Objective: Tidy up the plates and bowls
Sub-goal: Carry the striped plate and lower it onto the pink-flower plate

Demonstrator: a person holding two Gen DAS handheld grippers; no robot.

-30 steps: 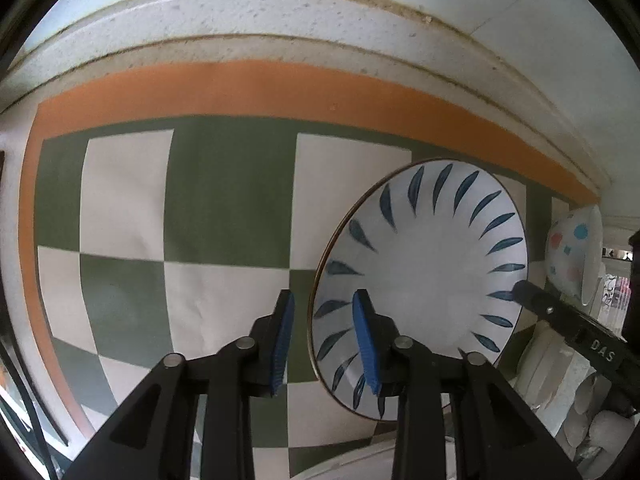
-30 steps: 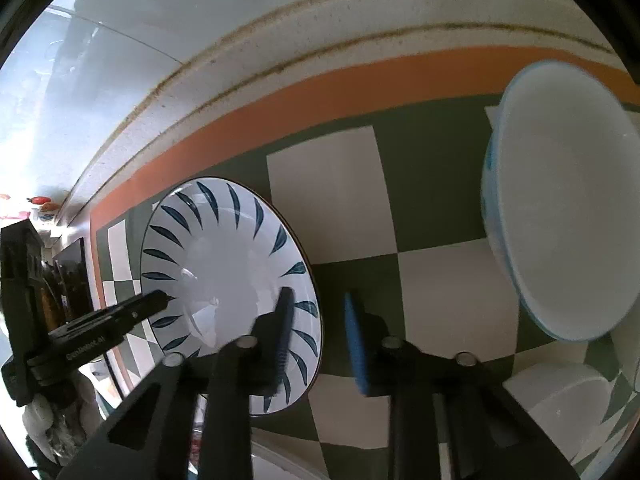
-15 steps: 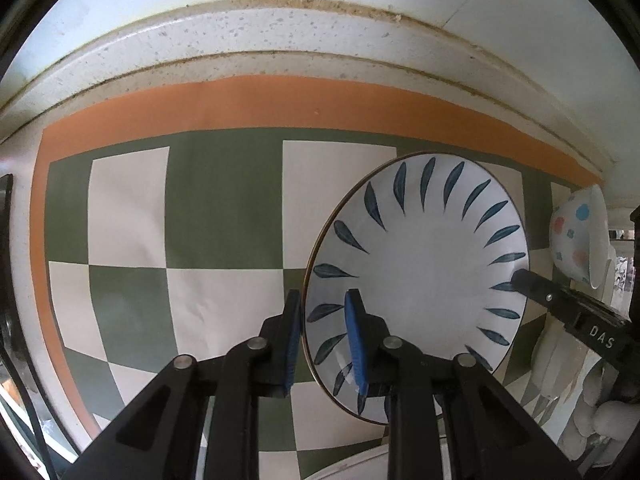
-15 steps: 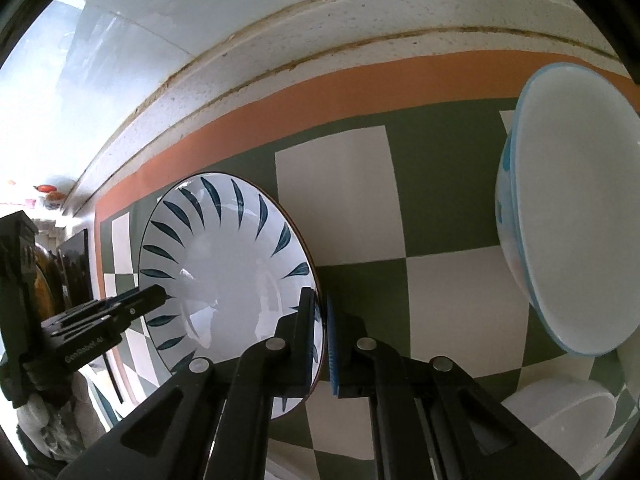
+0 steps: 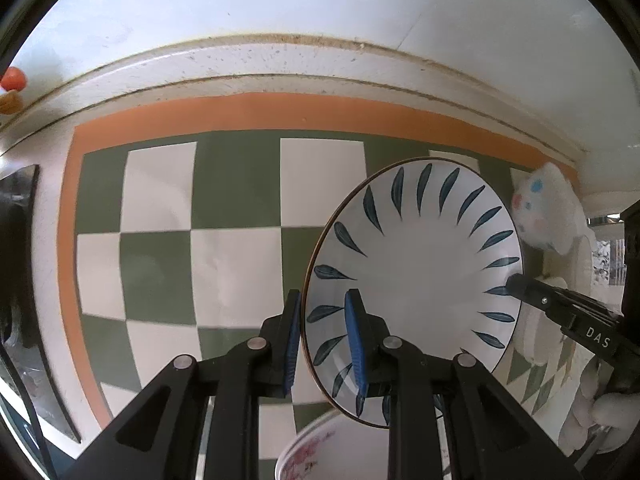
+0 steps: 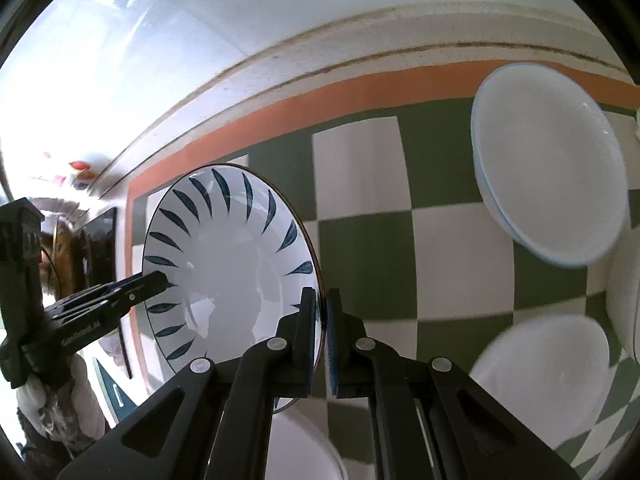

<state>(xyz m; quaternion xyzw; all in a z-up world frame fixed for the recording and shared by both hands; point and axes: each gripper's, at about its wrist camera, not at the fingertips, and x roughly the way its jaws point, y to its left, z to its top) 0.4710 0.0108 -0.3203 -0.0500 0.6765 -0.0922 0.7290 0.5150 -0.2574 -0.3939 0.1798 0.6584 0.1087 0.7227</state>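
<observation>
A white plate with dark blue leaf marks (image 5: 420,264) is held up over the green and white checked cloth (image 5: 160,208). My left gripper (image 5: 322,340) straddles its left rim, the pads slightly apart around the edge. My right gripper (image 6: 322,336) is shut on the plate's (image 6: 228,264) right rim. Each gripper shows in the other's view, at the plate's far edge. A white bowl with a blue rim (image 6: 548,168) sits at the back right.
A second white bowl (image 6: 544,376) lies at the front right. A bowl with red marks (image 5: 320,456) lies below the plate. A dotted white bowl (image 5: 544,208) sits beyond it, to its right. The orange border (image 5: 280,112) and speckled counter edge run along the back.
Both grippers closed on the plate's rims, the right one fully. The plate has risen off the cloth, and the views have pulled back.
</observation>
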